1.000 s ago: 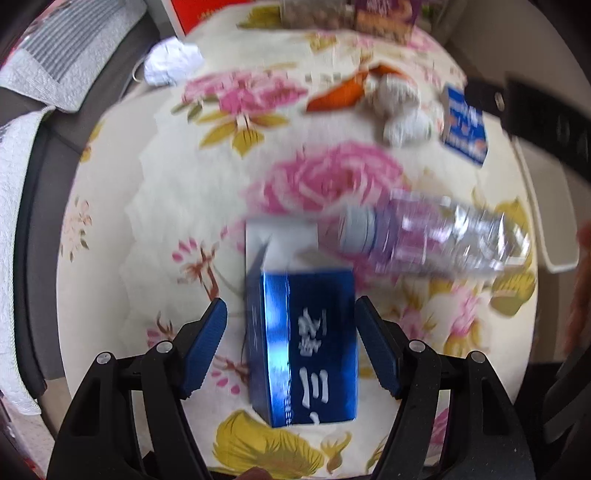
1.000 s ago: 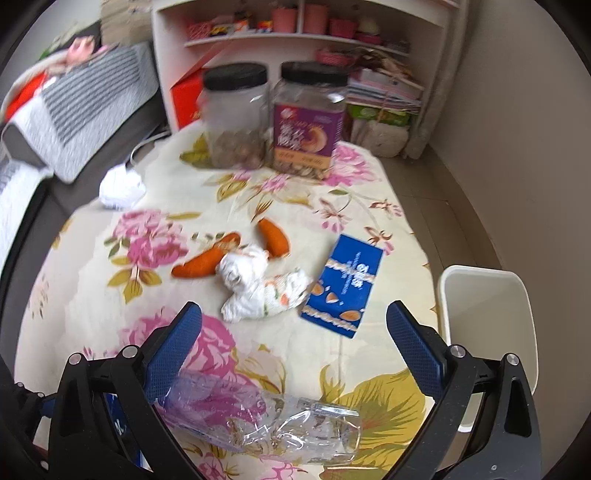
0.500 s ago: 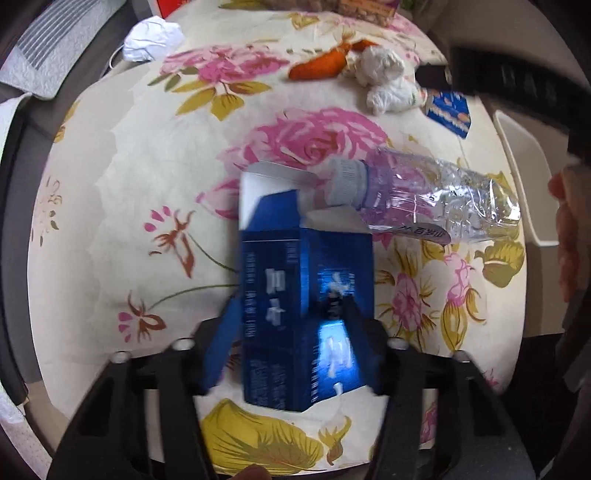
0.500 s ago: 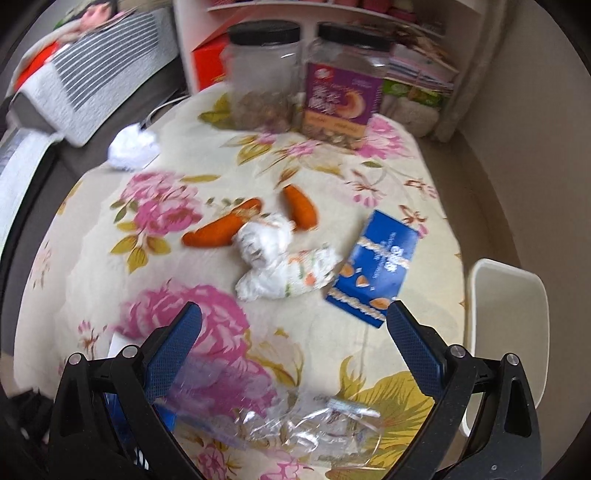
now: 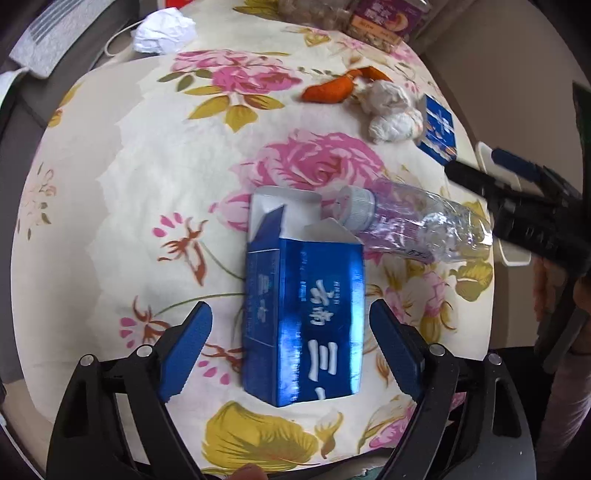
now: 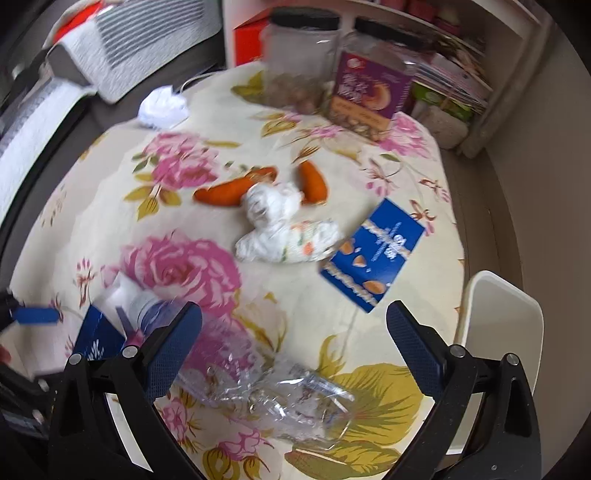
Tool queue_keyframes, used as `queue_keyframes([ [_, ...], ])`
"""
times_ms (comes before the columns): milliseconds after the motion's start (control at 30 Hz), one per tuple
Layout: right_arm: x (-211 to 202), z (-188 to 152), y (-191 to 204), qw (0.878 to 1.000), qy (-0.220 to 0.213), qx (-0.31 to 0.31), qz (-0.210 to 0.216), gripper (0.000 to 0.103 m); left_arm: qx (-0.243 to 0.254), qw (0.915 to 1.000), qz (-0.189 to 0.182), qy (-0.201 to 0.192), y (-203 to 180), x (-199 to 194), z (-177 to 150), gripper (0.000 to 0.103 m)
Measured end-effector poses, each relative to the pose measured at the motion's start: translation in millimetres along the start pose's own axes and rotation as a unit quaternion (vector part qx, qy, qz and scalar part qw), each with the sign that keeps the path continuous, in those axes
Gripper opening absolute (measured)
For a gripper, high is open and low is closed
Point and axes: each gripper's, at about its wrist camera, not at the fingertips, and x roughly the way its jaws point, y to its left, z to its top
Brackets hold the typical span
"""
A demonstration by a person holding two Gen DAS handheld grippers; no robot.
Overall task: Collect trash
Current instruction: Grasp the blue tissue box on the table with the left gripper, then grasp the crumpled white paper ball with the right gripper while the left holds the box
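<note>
Your left tongs point(image 5: 290, 345) are opening around the blue carton point(image 5: 304, 308), which is lying flat on the floral counter point(image 5: 122, 192) with its torn flaps pointing away from you. The carton is sitting between the two blue pads, but neither pad is touching it; there is a gap on both sides, a wider one on the left.

Just beyond the carton's open end, on its right, the crushed clear plastic bottle point(image 5: 413, 225) is lying on its side, its pale cap almost touching the carton's flap. Farther from the carton, past the bottle, a wad of white tissue point(image 5: 391, 110) is sitting beside orange peel pieces point(image 5: 330, 88), and a flat blue packet point(image 5: 437, 127) is lying just to their right. Another crumpled white paper point(image 5: 164, 31) is resting at the counter's far left edge, well apart from the carton.

Your right tongs point(image 6: 295, 343) are standing wide and holding nothing, hovering over the crushed bottle point(image 6: 266, 387), to the right of the carton point(image 6: 99, 339). The white bin point(image 6: 498, 332) is standing off the counter's right edge, beyond the bottle from the carton.
</note>
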Motion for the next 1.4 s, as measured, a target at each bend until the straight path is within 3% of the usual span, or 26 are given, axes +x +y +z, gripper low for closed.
queue_keyframes([
  [100,-4,4,-6,1.000,-0.012,0.015,-0.003,0.096,0.024,0.9997,-0.001,0.009,-17,5,0,0.089],
  [167,-4,5,-9,1.000,-0.014,0.021,-0.008,0.096,0.042,0.9987,0.019,0.022,-27,13,-1,0.092],
  [233,-3,6,-13,0.999,-0.011,0.029,-0.009,0.096,0.054,0.9953,0.074,0.031,-32,26,-3,0.092],
  [300,-2,7,-16,0.999,-0.008,0.038,-0.010,0.096,0.059,0.9922,0.105,0.030,-33,34,-4,0.091],
  [333,-1,7,-17,0.999,-0.007,0.042,-0.008,0.096,0.060,0.9920,0.108,0.027,-33,35,-4,0.078],
  [367,-1,8,-17,0.999,-0.007,0.045,-0.008,0.096,0.056,0.9930,0.101,0.025,-31,35,-3,0.061],
  [467,0,13,-14,0.998,-0.016,0.053,-0.004,0.096,0.040,0.9951,0.090,0.009,-22,27,0,0.056],
  [767,17,51,31,0.998,-0.067,0.018,0.012,0.096,-0.021,0.9954,0.084,-0.040,28,-1,22,0.055],
  [933,38,102,76,0.996,-0.082,0.000,0.033,0.096,-0.072,0.9911,0.090,-0.066,70,-19,36,0.055],
  [1100,60,155,121,0.995,-0.087,-0.005,0.052,0.096,-0.098,0.9827,0.120,-0.100,97,-40,46,0.054],
  [1400,119,213,172,0.996,-0.058,0.000,0.061,0.096,-0.146,0.9749,0.116,-0.121,135,-64,50,0.052],
])
